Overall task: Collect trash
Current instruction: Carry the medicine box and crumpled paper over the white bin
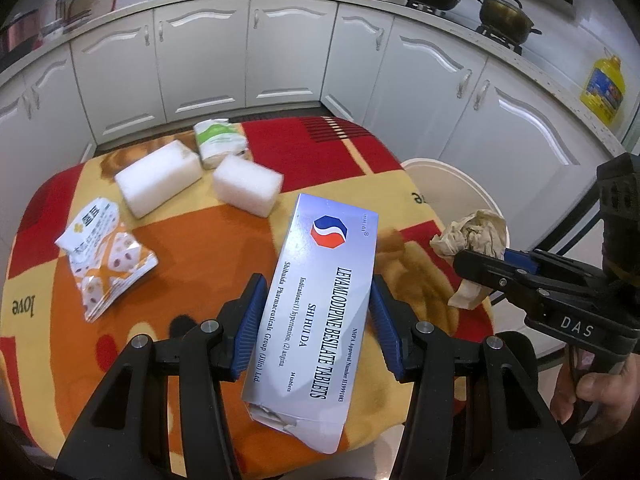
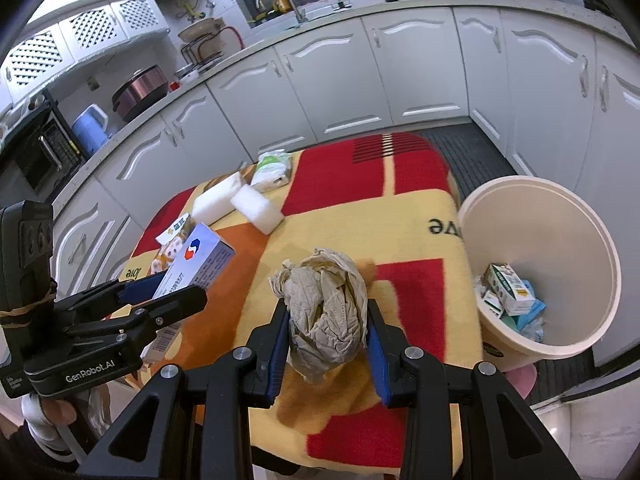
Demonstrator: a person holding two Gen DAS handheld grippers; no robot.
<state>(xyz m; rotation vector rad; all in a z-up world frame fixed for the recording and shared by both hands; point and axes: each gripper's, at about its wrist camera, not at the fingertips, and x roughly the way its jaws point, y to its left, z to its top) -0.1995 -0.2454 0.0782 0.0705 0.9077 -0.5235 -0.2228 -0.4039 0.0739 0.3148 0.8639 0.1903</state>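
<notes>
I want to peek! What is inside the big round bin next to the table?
Inside the bin lie small cardboard boxes and some bluish and clear wrappers. Whatever sits beneath them is covered.

silver tablet box | beige paper wad | red-orange-yellow blanket | cream bin

The bin mouth is wide open beside my desk. Two foam blocks and packets crowd the desk's far-left side.
</notes>
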